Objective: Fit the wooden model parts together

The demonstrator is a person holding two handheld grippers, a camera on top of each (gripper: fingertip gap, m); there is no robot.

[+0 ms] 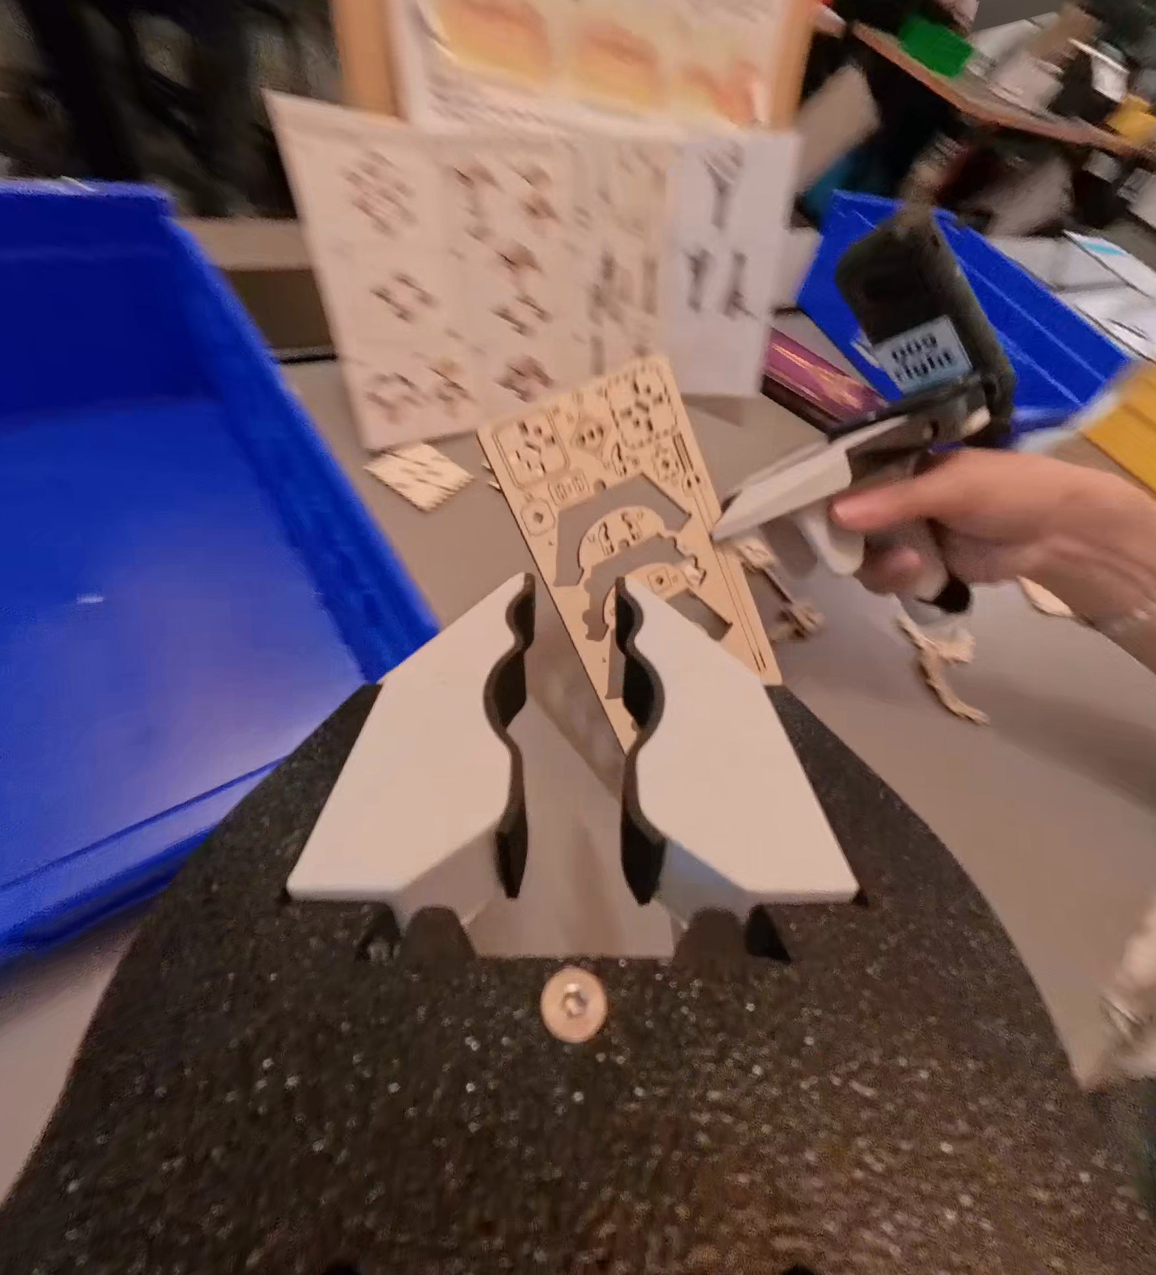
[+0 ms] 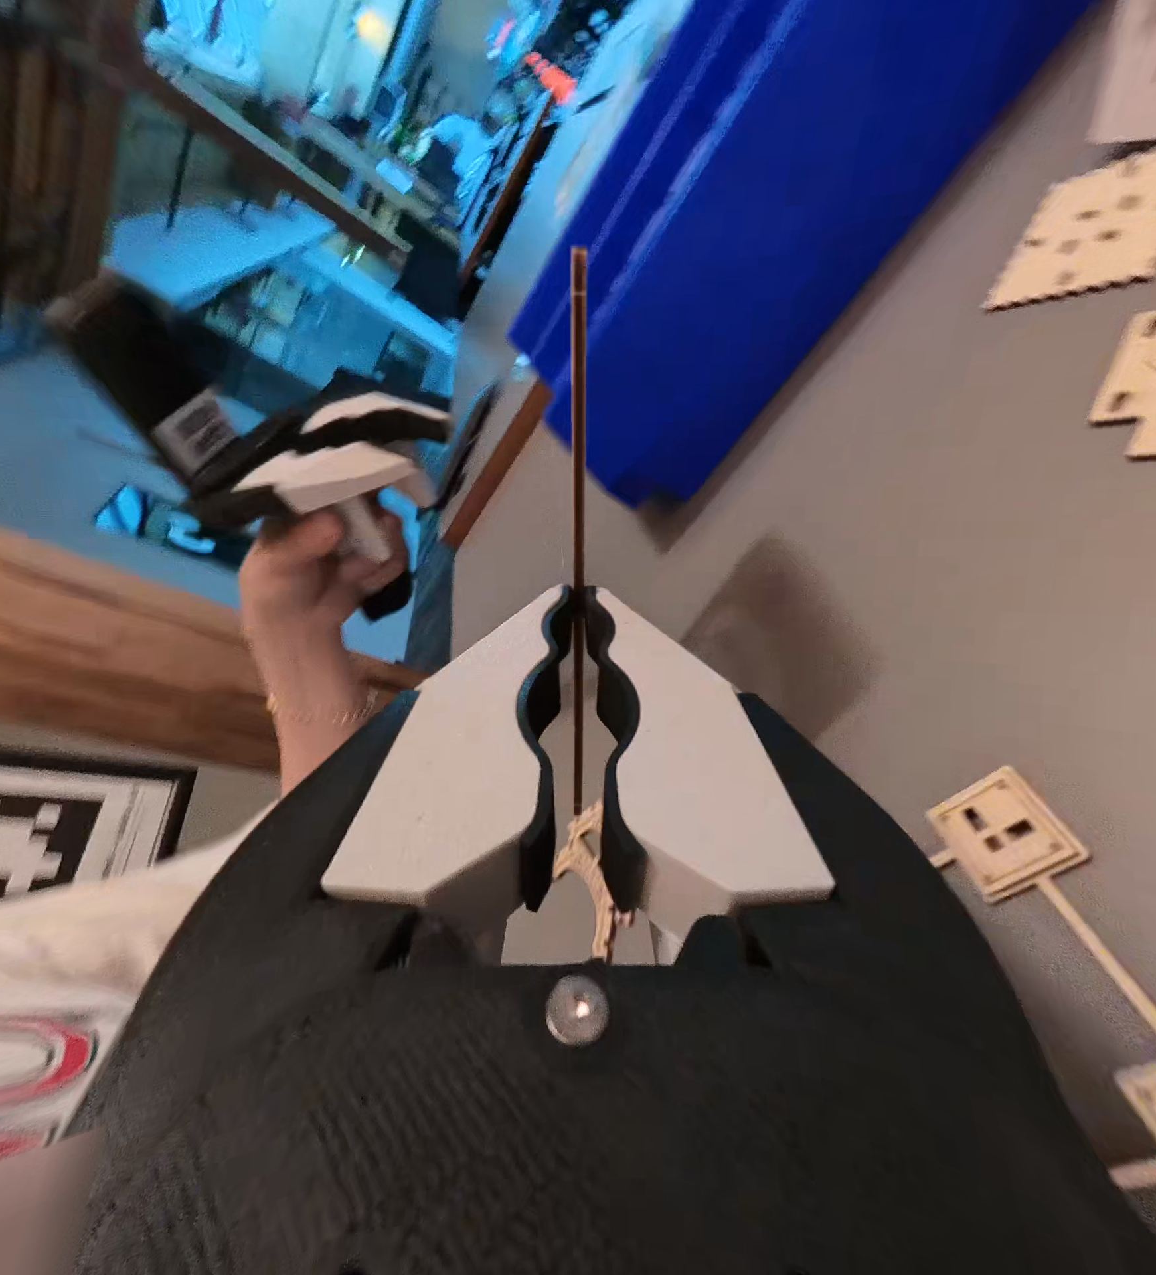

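Observation:
A thin wooden sheet of laser-cut model parts (image 1: 623, 497) stands tilted above the grey table, with several parts gone from it. My right gripper (image 1: 723, 531), held by a hand, pinches its right edge. In the right wrist view the sheet (image 2: 578, 414) shows edge-on, rising out of the shut right gripper (image 2: 576, 593). My left gripper (image 1: 575, 586) is open and empty, just in front of the sheet's lower end. It also shows in the right wrist view (image 2: 433, 448), held by a hand, apart from the sheet on the left.
A big blue bin (image 1: 113, 517) stands close on the left and another (image 1: 975, 310) at the back right. A printed instruction sheet (image 1: 492, 276) leans behind. Loose wooden parts (image 1: 940, 648) and flat panels (image 2: 1099, 234) lie on the table. A white socket with cable (image 2: 1006, 831) lies nearby.

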